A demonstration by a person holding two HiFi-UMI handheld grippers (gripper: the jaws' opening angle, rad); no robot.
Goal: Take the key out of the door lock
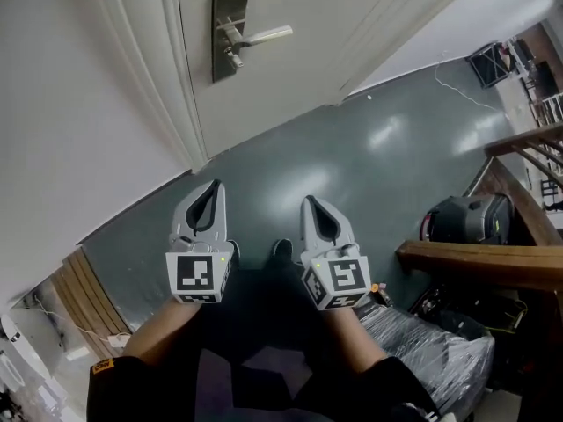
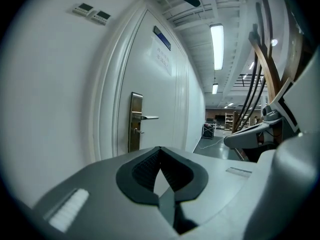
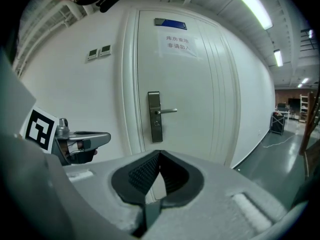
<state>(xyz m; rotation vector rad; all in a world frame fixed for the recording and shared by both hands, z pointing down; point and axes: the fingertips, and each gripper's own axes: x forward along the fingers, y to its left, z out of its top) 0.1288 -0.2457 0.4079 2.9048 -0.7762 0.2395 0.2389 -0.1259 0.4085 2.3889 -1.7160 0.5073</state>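
Observation:
The white door [image 1: 290, 69] stands shut ahead, with a steel lock plate [image 1: 230, 30] and lever handle [image 1: 266, 35]. A small key [image 1: 234, 59] sticks out of the plate under the lever; it also shows as a small stub, the key [image 2: 136, 130], in the left gripper view and as the key [image 3: 157, 124] in the right gripper view. My left gripper [image 1: 214, 186] and right gripper [image 1: 310, 202] are held side by side over the floor, well short of the door. The left gripper [image 2: 160, 149] and the right gripper [image 3: 159, 153] are both shut and hold nothing.
A wooden stair rail [image 1: 479, 262] and a black bag [image 1: 466, 218] stand to the right, with a plastic-wrapped bundle [image 1: 431, 345] below them. Wooden slats [image 1: 84, 293] lean by the left wall. Grey-green floor [image 1: 369, 156] lies between me and the door. A paper notice [image 3: 177, 44] hangs on the door.

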